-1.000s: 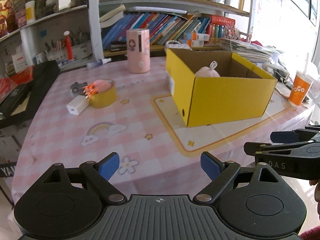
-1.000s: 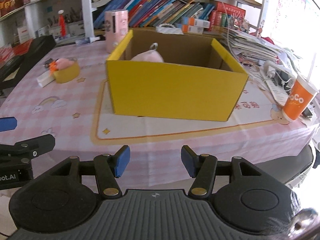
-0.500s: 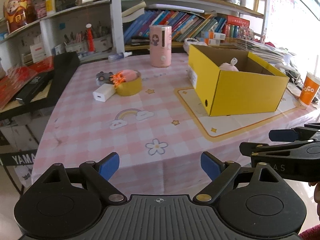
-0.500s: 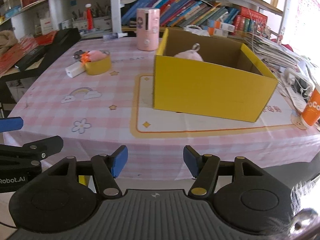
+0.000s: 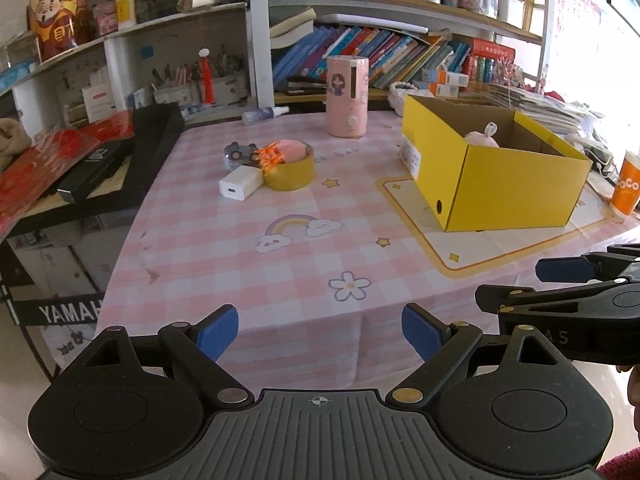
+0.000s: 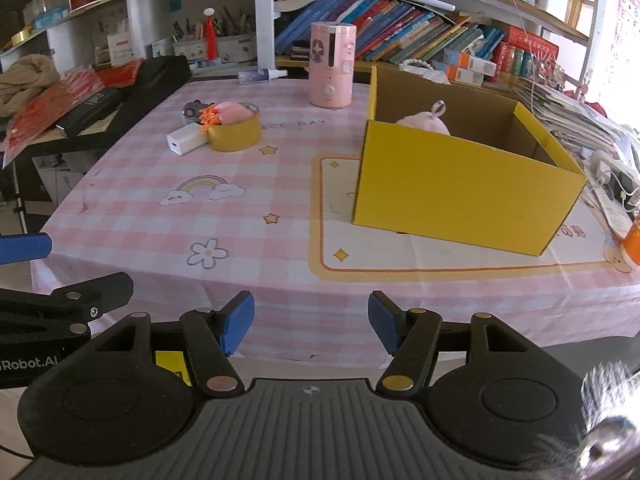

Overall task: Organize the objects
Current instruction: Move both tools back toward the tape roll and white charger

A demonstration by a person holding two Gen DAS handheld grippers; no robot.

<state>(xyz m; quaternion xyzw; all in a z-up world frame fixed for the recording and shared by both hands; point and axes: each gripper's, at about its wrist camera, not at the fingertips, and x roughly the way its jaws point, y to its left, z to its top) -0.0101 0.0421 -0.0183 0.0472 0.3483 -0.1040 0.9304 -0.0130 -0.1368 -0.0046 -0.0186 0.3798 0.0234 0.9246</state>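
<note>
A yellow cardboard box (image 5: 500,188) (image 6: 460,200) stands open on the right of the pink checked table, with a pink plush (image 5: 482,138) (image 6: 424,122) inside. At the far left lie a yellow tape roll (image 5: 290,170) (image 6: 236,132) with a pink and orange toy (image 5: 280,151) in it, a white charger (image 5: 241,187) (image 6: 186,141) and a small grey case (image 5: 236,155). My left gripper (image 5: 320,332) is open and empty, off the table's front edge. My right gripper (image 6: 311,324) is open and empty, beside it.
A pink cylinder humidifier (image 5: 347,96) (image 6: 331,66) stands at the back. An orange paper cup (image 5: 628,188) is at the right edge. A black keyboard (image 5: 116,156) lies left of the table. Bookshelves (image 5: 400,56) stand behind.
Both grippers have pulled back from the table and away from the box, so more of the table shows. Both stay open and empty.
</note>
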